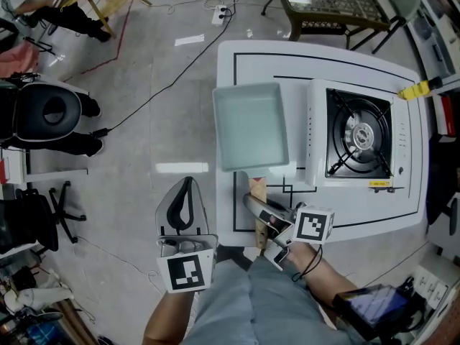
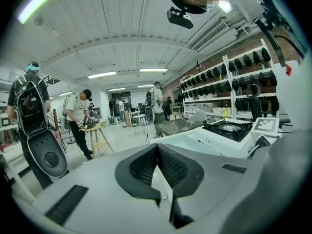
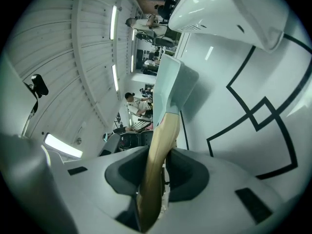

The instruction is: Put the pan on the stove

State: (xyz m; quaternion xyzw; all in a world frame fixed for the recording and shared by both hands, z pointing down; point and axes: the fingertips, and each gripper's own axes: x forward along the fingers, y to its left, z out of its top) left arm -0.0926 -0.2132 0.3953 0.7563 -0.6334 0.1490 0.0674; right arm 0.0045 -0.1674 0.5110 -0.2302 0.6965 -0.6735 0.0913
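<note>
In the head view the right gripper (image 1: 255, 205) reached in from the near edge of the white table (image 1: 244, 56) and was closed on the wooden handle (image 1: 257, 189) of the pan (image 1: 251, 124). The pan body lay just beyond the fingertips, on the table's left part and just beside the left side of the stove (image 1: 359, 136), not on the burner. The pan was square and shallow, pale grey-green inside, with a raised rim. The left gripper (image 1: 187, 185) was off the table's near-left corner, well apart from the pan.

In the left gripper view the left gripper (image 2: 157, 147) had its jaws together at the tips with nothing between them. The pan (image 2: 190, 141) showed as a pale slab to the right, beyond the jaws, with the stove (image 2: 229, 129) behind it.

In the right gripper view the right gripper (image 3: 158, 155) had its dark pads (image 3: 190, 172) pressed on either side of the handle (image 3: 163, 130), a smooth tan bar running straight out between the jaws to the pan (image 3: 170, 89). The pan stood edge-on, pale green, against the table (image 3: 234, 130) with its black lines, and the stove (image 3: 224, 11) loomed white above. Whether the pan's base touched the table could not be made out.
</note>
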